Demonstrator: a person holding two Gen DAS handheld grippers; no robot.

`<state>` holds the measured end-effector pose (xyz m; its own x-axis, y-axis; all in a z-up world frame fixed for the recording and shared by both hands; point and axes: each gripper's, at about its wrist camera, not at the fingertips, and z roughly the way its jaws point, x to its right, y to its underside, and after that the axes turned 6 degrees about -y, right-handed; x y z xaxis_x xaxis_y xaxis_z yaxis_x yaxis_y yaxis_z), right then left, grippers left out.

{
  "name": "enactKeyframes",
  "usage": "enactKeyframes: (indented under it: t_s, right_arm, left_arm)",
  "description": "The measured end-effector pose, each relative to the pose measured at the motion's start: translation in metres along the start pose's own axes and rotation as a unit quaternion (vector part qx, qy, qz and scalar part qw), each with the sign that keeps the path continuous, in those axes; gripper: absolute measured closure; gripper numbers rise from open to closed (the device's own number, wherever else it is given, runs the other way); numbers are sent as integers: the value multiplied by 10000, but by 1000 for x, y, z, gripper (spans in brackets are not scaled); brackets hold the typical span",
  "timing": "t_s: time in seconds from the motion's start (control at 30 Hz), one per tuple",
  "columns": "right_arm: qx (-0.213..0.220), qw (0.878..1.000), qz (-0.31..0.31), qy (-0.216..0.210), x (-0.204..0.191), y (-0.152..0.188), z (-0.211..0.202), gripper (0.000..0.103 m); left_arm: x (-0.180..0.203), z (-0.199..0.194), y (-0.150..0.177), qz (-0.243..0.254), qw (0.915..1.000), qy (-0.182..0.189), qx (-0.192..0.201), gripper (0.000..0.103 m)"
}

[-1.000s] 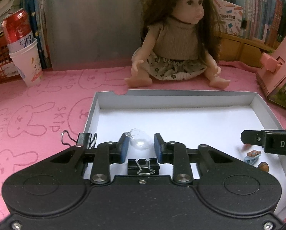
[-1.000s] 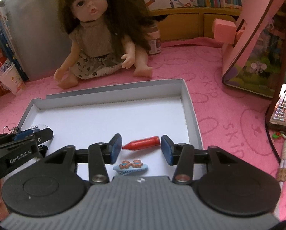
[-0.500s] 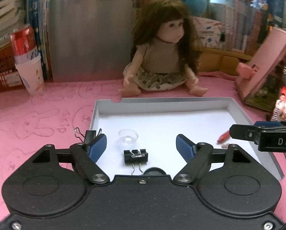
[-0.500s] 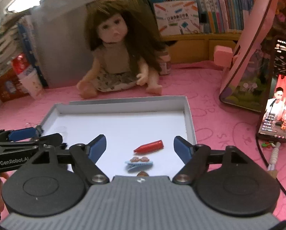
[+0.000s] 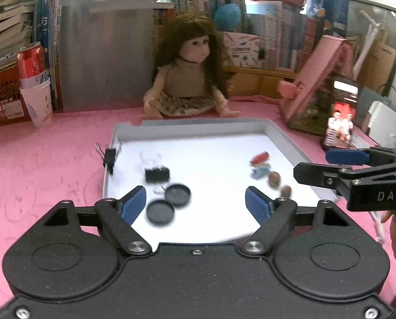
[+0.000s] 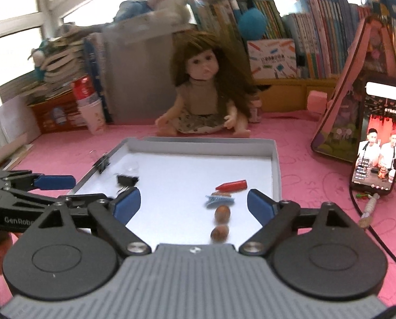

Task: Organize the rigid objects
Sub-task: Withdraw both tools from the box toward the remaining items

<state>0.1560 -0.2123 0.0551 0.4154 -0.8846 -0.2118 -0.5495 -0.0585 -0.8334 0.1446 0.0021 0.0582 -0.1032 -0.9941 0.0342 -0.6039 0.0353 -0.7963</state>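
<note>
A white shallow tray (image 5: 192, 127) (image 6: 275, 164) lies on the pink cloth. In it on the left are a clear small cup (image 5: 150, 156), a black binder clip (image 5: 157, 174) and two black round lids (image 5: 168, 203). Another binder clip (image 5: 109, 157) grips the tray's left rim. On the right lie a red crayon (image 6: 231, 185), a blue hair clip (image 6: 219, 199) and two brown nuts (image 6: 220, 223). My left gripper (image 5: 195, 203) is open and empty above the tray's near edge. My right gripper (image 6: 194, 203) is open and empty above the tray's near right part.
A doll (image 5: 190, 77) sits behind the tray. A paper cup with a red can (image 5: 36, 90) stands at the back left. A pink toy house (image 6: 357, 101) and a lit phone (image 6: 378, 133) stand to the right, with a cable on the cloth. Books fill the back.
Both grippers opened and pulled back and up from the tray. The left one let go of the clear cup; the right one left the red crayon lying in the tray.
</note>
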Motion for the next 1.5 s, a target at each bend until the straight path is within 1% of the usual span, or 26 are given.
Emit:
enactKeyframes:
  t_s: [0.27, 0.43, 0.7, 0.9, 1.07, 1.13, 1.23, 1.3, 1.4, 1.47, 1.5]
  right_arm:
    - [164, 9986, -501, -82, -17, 30, -30, 5]
    - [177, 9967, -787, -96, -24, 44, -41, 5]
    - [102, 9939, -1078, -210, -33, 65, -56, 5]
    - [-41, 9935, -1090, -329, -32, 79, -60, 5]
    - [-115, 9928, -1126, -398, -32, 87, -62, 5]
    - [-134, 9928, -1117, -408, -32, 89, -63, 5]
    - [-169, 9932, -1063, -441, -30, 91, -63, 5]
    - [-198, 9933, -1034, -476, -30, 93, -62, 5]
    - [-244, 9926, -1077, -513, -31, 96, -61, 5]
    - [-260, 9920, -1120, -527, -33, 98, -61, 5]
    - [-267, 9917, -1137, -536, -34, 99, -60, 5]
  left_arm:
    - [7, -30, 31, 48, 9998, 168, -12, 22]
    - [9, -43, 48, 52, 9995, 269, -153, 22]
    - [13, -62, 72, 117, 9986, 426, -274, 23]
    - [20, -69, 86, 269, 9975, 517, -400, 25]
    - [24, -71, 95, 333, 9958, 652, -548, 35]
    - [26, -72, 100, 388, 9950, 704, -598, 43]
    - [30, -72, 105, 492, 9940, 740, -643, 49]
    - [32, -72, 109, 556, 9933, 751, -679, 57]
    - [34, -70, 110, 538, 9933, 772, -673, 62]
    - [34, -71, 109, 536, 9937, 758, -635, 71]
    - [35, -71, 108, 542, 9939, 740, -608, 79]
